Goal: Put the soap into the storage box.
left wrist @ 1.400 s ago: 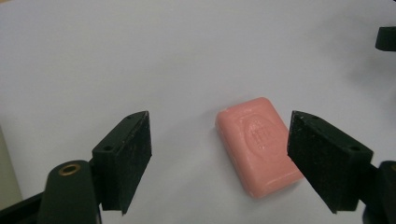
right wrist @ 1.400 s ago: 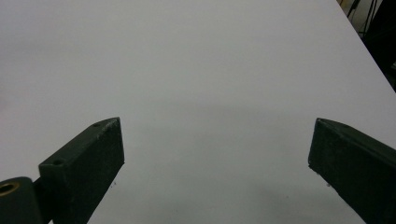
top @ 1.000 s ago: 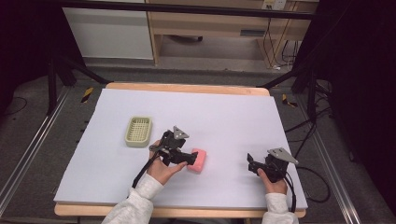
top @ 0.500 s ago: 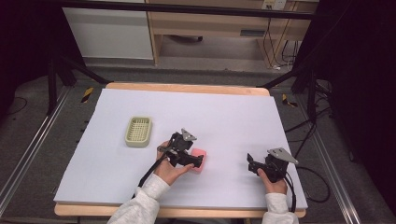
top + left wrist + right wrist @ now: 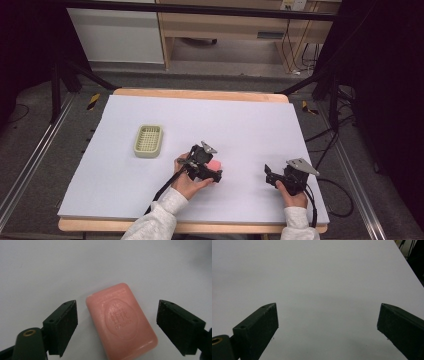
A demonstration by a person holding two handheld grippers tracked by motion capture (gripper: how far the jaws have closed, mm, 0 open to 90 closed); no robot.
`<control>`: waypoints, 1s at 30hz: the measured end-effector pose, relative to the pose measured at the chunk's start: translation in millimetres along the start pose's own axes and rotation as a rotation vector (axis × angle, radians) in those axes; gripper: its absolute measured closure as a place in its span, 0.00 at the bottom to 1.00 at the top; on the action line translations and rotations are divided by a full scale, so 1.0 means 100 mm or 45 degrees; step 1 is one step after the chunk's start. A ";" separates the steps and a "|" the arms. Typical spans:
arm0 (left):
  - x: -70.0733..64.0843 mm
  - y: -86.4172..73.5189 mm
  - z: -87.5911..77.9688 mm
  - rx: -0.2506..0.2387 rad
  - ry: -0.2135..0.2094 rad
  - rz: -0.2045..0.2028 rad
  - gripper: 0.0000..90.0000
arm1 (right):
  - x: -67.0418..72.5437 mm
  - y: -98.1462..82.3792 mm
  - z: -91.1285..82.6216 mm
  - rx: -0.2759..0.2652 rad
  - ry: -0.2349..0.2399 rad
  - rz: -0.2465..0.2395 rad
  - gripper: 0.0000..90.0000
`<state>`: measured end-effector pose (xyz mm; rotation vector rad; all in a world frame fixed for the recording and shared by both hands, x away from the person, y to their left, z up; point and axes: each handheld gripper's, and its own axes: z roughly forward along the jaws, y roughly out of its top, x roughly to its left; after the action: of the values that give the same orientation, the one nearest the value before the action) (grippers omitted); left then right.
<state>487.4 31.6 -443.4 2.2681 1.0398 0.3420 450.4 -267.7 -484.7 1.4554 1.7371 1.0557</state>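
Clearly the left gripper [image 5: 117,322] has just been spreading its jaws, and they now stand wide to either side of the pink soap bar [image 5: 121,320], which lies flat on the white table cover [image 5: 250,125] between them with a gap on each side. It touches neither pad, so nothing is gripped yet. To take it well, I judge the jaws should settle low enough to meet the bar's long sides squarely, centred so both pads [image 5: 63,326] land together, then close gently, since soap is likely slick and could squirt out under a skewed pinch. The green slatted dish [image 5: 148,140] sits well apart to the left in the high view, a likely destination. The right gripper [image 5: 274,176] rests with jaws parted over bare cover, holding nothing. From above, the left hand [image 5: 187,181] and gripper body cover most of the soap; its near end is cut off in the left gripper view, and the embossed lettering is too soft to read
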 end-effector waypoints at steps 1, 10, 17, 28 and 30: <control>-0.01 0.00 0.01 0.003 -0.001 -0.004 0.19 | 0.00 0.00 0.00 0.000 0.000 0.000 0.04; -0.03 -0.01 0.09 0.041 0.011 -0.007 0.21 | 0.00 0.00 0.00 0.002 -0.001 -0.001 0.04; -0.03 -0.03 0.12 0.057 0.023 -0.019 0.25 | 0.00 0.00 0.00 0.003 -0.002 -0.001 0.04; -0.02 -0.04 0.11 0.070 0.009 -0.041 0.33 | 0.00 0.00 0.00 0.004 -0.002 -0.002 0.04; -0.01 -0.04 0.10 0.074 0.005 -0.042 0.35 | 0.00 0.00 0.00 0.004 -0.001 -0.003 0.04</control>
<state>488.9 28.1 -453.6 2.2996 1.1008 0.3071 450.8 -267.5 -484.8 1.4555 1.7402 1.0517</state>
